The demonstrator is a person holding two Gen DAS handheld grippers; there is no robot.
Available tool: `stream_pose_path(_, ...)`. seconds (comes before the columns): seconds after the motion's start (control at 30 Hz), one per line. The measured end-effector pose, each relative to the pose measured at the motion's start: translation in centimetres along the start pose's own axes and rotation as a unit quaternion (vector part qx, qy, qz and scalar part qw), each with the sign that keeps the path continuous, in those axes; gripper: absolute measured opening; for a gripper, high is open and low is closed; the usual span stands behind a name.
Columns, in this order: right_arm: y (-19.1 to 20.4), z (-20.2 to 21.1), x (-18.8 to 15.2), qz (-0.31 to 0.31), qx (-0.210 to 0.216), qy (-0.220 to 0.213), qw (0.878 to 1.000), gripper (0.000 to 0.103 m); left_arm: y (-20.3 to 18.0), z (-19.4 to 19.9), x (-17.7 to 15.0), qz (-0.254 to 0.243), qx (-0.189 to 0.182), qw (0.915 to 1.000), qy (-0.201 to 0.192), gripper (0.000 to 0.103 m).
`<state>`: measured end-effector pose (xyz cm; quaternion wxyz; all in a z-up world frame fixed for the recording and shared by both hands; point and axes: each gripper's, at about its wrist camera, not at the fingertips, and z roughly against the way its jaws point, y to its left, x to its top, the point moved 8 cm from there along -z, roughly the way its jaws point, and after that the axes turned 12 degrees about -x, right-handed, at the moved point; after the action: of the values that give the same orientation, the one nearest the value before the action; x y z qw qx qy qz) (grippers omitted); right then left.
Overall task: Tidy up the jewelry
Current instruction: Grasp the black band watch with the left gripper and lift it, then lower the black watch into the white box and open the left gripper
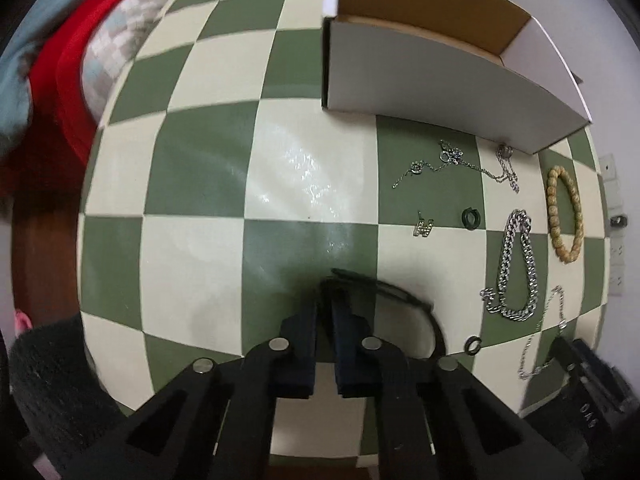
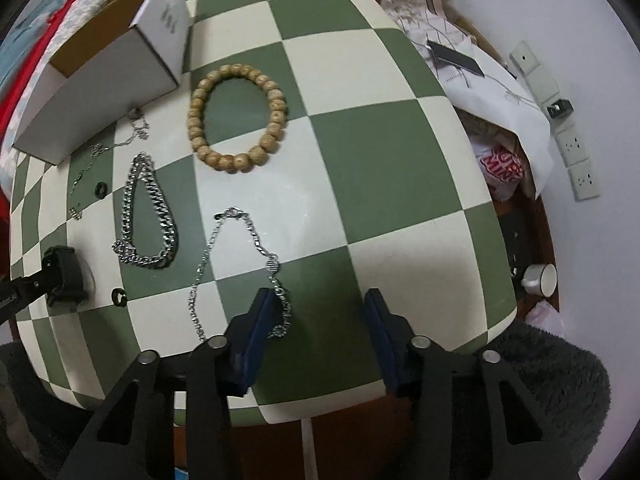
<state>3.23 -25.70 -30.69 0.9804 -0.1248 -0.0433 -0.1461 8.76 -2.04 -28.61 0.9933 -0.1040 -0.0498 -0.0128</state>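
Red-and-white bag (image 2: pixel 502 168) shows letters (partly hidden, seemingly "MIN").

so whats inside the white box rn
The white box is open, and only its brown cardboard inner walls show. No jewelry is visible inside, but its floor is hidden behind the front wall in both views. The wooden bead bracelet still lies outside on the table.

My left gripper (image 1: pixel 325 312) is matte black plastic with dark blue pads on its fingers (image 1: pixel 304 344) and round silver screws; my right gripper (image 2: pixel 318 320) looks identical, with triangular cut-outs.
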Motion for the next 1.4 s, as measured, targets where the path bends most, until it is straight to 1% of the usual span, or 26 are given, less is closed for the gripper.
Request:
stream_pose_path(0.03, 0.2, 0.2, -0.1, 0.004, 0.001, -0.005, 1.000, 0.025, -0.1, 0.0, -0.2, -0.008, 0.010, 0.9999, -0.003, 0.002)
stream_pose_path(0.1, 0.6, 0.4, -0.2, 0.009, 0.002, -0.008, 1.000, 0.005, -0.4, 0.3, -0.3, -0.018, 0.022, 0.9995, -0.009, 0.002)
stream_pose_path(0.17, 0.5, 0.6, -0.2, -0.002, 0.017, -0.004, 1.000, 0.004, -0.9, 1.0, -0.5, -0.030, 0.034, 0.9988, -0.020, 0.001)
stream_pose_path(0.27, -0.2, 1.0, -0.1, -0.032, 0.057, 0.005, 0.998, 0.004, -2.0, 2.5, -0.9, -0.041, 0.040, 0.9978, -0.033, 0.001)
stream_pose_path(0.37, -0.9, 2.6, 0.2, -0.052, 0.080, -0.007, 0.995, 0.004, -3.6, 5.0, -0.9, -0.056, 0.045, 0.9962, -0.049, 0.001)
stream_pose_path(0.43, -1.1, 3.9, 0.5, -0.058, 0.090, -0.019, 0.994, 0.004, -4.4, 5.6, -1.2, -0.062, 0.044, 0.9955, -0.058, 0.001)
stream_pose_path(0.53, -1.5, 5.7, 1.2, -0.061, 0.099, -0.039, 0.993, 0.004, -5.6, 7.7, -1.2, -0.068, 0.039, 0.9941, -0.075, 0.001)
stream_pose_path(0.57, -1.6, 6.3, 1.4, -0.061, 0.101, -0.045, 0.992, 0.004, -5.3, 8.4, -1.9, -0.069, 0.037, 0.9937, -0.080, 0.001)
stream_pose_path(0.6, -1.5, 7.0, 1.9, -0.061, 0.104, -0.049, 0.992, 0.004, -5.7, 9.1, -1.8, -0.070, 0.035, 0.9931, -0.087, 0.001)
stream_pose_path(0.73, -1.1, 10.1, 3.4, -0.049, 0.110, -0.079, 0.990, 0.004, -6.5, 11.7, 0.2, -0.078, 0.028, 0.9895, -0.118, 0.001)
stream_pose_path(0.8, -1.1, 11.3, 4.7, -0.044, 0.112, -0.093, 0.988, 0.004, -6.0, 12.3, 1.7, -0.082, 0.027, 0.9873, -0.134, 0.001)
stream_pose_path(0.87, -0.7, 12.5, 5.6, -0.039, 0.113, -0.107, 0.987, 0.004, -5.5, 12.9, 3.3, -0.084, 0.023, 0.9852, -0.148, 0.001)
stream_pose_path(1.07, 1.8, 16.4, 8.6, -0.018, 0.127, -0.149, 0.981, 0.004, -5.7, 15.2, 6.8, -0.088, 0.023, 0.9785, -0.185, 0.001)
stream_pose_path(1.23, 4.4, 19.1, 12.3, 0.006, 0.129, -0.186, 0.974, 0.004, -5.7, 16.6, 9.3, -0.084, 0.019, 0.9758, -0.201, 0.001)
stream_pose_path(1.33, 5.9, 20.1, 14.8, 0.017, 0.132, -0.198, 0.971, 0.004, -5.5, 16.8, 10.7, -0.076, 0.010, 0.9763, -0.202, 0.001)
stream_pose_path(1.4, 6.9, 20.2, 16.3, 0.024, 0.134, -0.197, 0.971, 0.004, -5.1, 16.6, 11.8, -0.067, 0.003, 0.9778, -0.199, 0.001)
